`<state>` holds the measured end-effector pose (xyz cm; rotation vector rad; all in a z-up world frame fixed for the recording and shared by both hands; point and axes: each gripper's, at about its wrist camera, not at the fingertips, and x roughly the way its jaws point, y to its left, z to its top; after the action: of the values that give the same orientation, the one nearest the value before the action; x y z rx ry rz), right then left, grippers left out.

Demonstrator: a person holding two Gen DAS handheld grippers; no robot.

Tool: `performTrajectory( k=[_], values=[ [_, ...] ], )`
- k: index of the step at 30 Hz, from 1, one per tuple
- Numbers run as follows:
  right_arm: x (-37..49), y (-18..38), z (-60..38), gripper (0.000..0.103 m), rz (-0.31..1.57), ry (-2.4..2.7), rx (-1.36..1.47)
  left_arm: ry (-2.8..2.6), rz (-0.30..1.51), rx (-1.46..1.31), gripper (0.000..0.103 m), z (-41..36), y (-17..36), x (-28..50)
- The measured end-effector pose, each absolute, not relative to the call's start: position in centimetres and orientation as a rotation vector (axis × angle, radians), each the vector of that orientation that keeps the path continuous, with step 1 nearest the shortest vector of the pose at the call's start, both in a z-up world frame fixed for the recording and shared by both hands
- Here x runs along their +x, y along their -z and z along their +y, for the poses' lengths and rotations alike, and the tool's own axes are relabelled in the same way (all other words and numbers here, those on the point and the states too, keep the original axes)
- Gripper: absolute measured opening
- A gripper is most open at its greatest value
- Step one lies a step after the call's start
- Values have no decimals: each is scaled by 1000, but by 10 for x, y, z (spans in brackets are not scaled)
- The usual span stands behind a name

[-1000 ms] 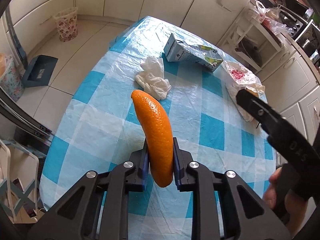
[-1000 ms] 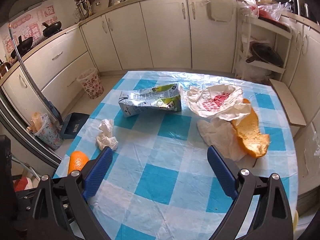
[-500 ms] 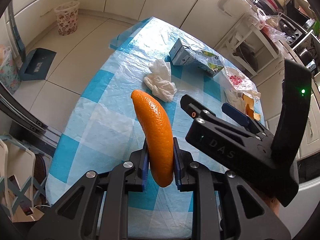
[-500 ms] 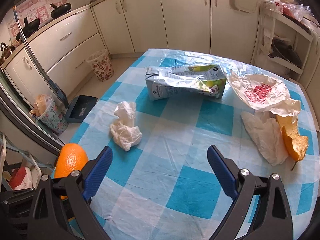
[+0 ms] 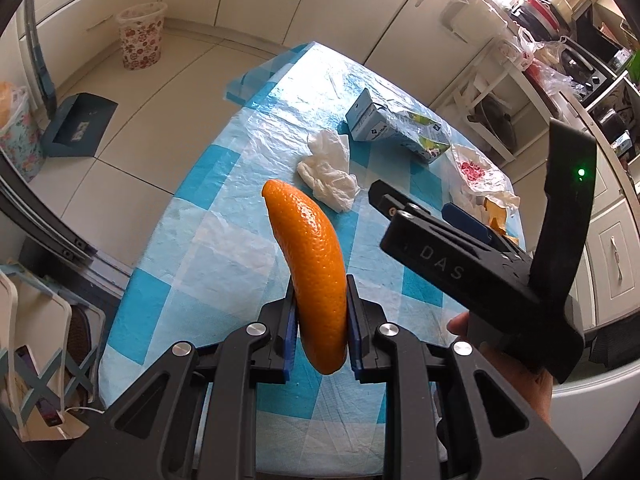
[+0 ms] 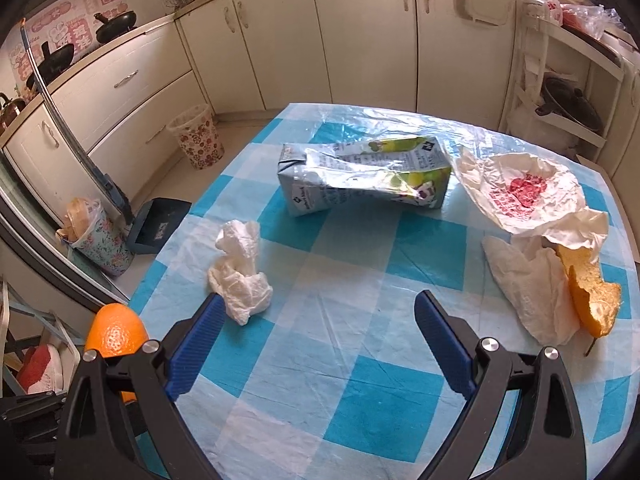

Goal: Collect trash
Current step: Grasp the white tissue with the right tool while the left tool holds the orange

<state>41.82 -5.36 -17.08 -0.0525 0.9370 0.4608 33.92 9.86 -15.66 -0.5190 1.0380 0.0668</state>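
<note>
Since a second ago your right gripper has come forward and down over the table; the tissue, then well ahead, now lies just beside its left finger.

Left gripper: closed on the peel, a curved orange strip standing up out of the jaws, pinched near its lower end. Unchanged from a second ago.

Right gripper: jaws wide apart, nothing between them.

Tissue: crumpled, white, on the cloth at the tip of your right gripper's left finger, just outside the gap. Its long axis runs away from you. Your right hand is the nearer and the only free one; judged from here, a small shift left would bring the wad between the fingers.

Carton: crushed, lying on its side across the table beyond the tissue.

Wrappers: white, at right, with a second peel touching them.

Bin: floral, on the floor beyond the table's far left.
</note>
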Motion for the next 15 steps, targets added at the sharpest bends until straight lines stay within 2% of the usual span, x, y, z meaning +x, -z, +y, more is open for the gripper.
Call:
performTrajectory(
  k=[9, 10, 11, 13, 15],
  values=[
    [437, 183, -18, 91, 934, -511, -97, -80, 1032, -506, 19, 99, 154, 338],
    [439, 186, -15, 85, 937, -518, -99, -83, 1031, -505, 19, 100, 154, 338],
    [441, 189, -11, 74, 950, -528, -109, -84, 1031, -507, 19, 101, 154, 338],
    [441, 194, -3, 65, 942, -544, -148, -89, 1031, -503, 19, 101, 153, 338],
    [438, 194, 0, 48, 940, -582, -168, -89, 1033, -501, 20, 100, 153, 339]
  ],
)
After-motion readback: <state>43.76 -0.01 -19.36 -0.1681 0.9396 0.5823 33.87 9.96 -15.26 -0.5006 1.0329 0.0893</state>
